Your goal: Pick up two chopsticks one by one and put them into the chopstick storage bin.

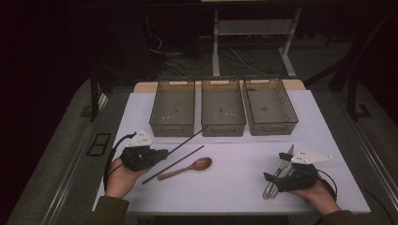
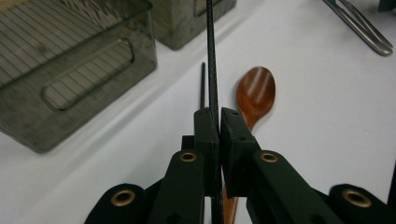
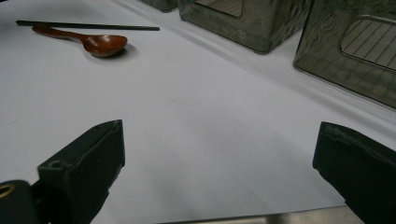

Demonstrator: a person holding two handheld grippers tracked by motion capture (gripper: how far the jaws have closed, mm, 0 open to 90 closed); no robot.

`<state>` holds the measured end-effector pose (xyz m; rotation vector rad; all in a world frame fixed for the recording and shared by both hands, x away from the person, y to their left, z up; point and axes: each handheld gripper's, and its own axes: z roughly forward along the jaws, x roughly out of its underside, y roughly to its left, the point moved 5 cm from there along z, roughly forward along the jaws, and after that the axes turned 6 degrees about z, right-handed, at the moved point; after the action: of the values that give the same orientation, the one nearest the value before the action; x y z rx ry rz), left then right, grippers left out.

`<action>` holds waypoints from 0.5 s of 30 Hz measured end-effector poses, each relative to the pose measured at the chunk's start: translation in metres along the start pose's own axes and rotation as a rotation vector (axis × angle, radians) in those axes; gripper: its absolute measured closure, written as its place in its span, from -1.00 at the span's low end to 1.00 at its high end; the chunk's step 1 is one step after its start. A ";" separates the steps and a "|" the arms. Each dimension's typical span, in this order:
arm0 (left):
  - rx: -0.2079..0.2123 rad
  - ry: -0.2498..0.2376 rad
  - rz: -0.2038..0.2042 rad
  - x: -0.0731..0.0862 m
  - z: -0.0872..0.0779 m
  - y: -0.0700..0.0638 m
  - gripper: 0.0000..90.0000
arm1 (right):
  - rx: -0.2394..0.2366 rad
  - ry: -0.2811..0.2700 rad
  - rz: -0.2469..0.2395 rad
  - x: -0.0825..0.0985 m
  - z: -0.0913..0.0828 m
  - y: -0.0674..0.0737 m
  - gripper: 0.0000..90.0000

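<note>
From the high view, the left gripper (image 1: 162, 152) sits at the near left of the white table (image 1: 234, 187), its jaws clamped on a thin black chopstick (image 1: 187, 139). The stick is long, straight, dark and matte, and it slants up and away to the right, its far tip reaching the front wall of the middle bin (image 1: 223, 107). A second black chopstick (image 1: 173, 164) lies flat on the table just beside it, roughly parallel, and a reddish-brown wooden spoon (image 1: 185, 169) lies next to that, bowl to the right. Three smoky translucent bins stand in a row at the far side: the left bin (image 1: 172, 107), the middle bin and the right bin (image 1: 270, 106). The right gripper (image 1: 277, 168) rests at the near right, by a metal knife and fork (image 1: 278, 174).

In the left gripper view, the left gripper (image 2: 218, 123) has its jaws pressed tight on the held chopstick (image 2: 211, 56), which runs straight up the middle of the picture as a slim, finely textured black rod. The other chopstick (image 2: 203, 84) lies below on the table, with the glossy spoon (image 2: 255, 93) to its right.

In the right gripper view, the right gripper (image 3: 218, 154) stands wide with nothing between its jaws, bare white table under it. The spoon (image 3: 93, 42) and the lying chopstick (image 3: 88, 25) are well off at the upper left.
</note>
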<state>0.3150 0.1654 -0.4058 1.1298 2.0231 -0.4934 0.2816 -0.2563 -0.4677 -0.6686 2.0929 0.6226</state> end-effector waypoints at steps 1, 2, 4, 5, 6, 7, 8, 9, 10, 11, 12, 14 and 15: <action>-0.004 -0.003 -0.002 -0.002 0.000 0.001 0.89 | 0.001 0.001 0.000 0.000 0.000 0.000 -0.96; -0.008 -0.002 -0.006 -0.003 0.001 0.002 0.89 | 0.000 0.000 -0.001 0.000 0.000 0.001 -0.96; -0.012 -0.005 -0.009 -0.006 0.002 0.004 0.89 | -0.001 0.001 -0.003 0.000 0.000 0.001 -0.96; -0.015 -0.003 -0.011 -0.007 0.002 0.006 0.89 | -0.001 0.000 -0.005 0.000 0.000 0.001 -0.96; -0.015 -0.002 -0.015 -0.008 0.002 0.007 0.89 | -0.001 0.001 -0.005 0.000 0.000 0.001 -0.96; -0.018 -0.006 -0.019 -0.009 0.003 0.008 0.89 | -0.001 0.001 -0.005 0.000 0.000 0.001 -0.96; -0.021 -0.005 -0.020 -0.011 0.003 0.010 0.89 | -0.001 0.002 -0.005 0.000 0.000 0.001 -0.96; -0.023 -0.012 -0.030 -0.013 0.004 0.011 0.89 | -0.001 0.002 -0.005 0.000 0.000 0.001 -0.96; -0.026 -0.009 -0.030 -0.014 0.004 0.012 0.89 | -0.001 0.001 -0.005 0.000 0.000 0.001 -0.96; -0.030 -0.010 -0.033 -0.016 0.004 0.014 0.89 | -0.002 0.001 -0.006 0.000 0.000 0.002 -0.96; -0.030 -0.012 -0.034 -0.018 0.005 0.015 0.89 | -0.002 -0.002 -0.004 0.000 0.000 0.002 -0.96; -0.029 -0.019 -0.037 -0.022 0.006 0.019 0.89 | -0.005 -0.002 -0.007 0.000 0.000 0.002 -0.96; -0.029 -0.021 -0.038 -0.025 0.006 0.021 0.89 | -0.006 -0.003 -0.007 0.000 0.000 0.002 -0.96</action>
<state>0.3431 0.1591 -0.3902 1.0660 2.0307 -0.4918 0.2802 -0.2546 -0.4671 -0.6776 2.0858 0.6253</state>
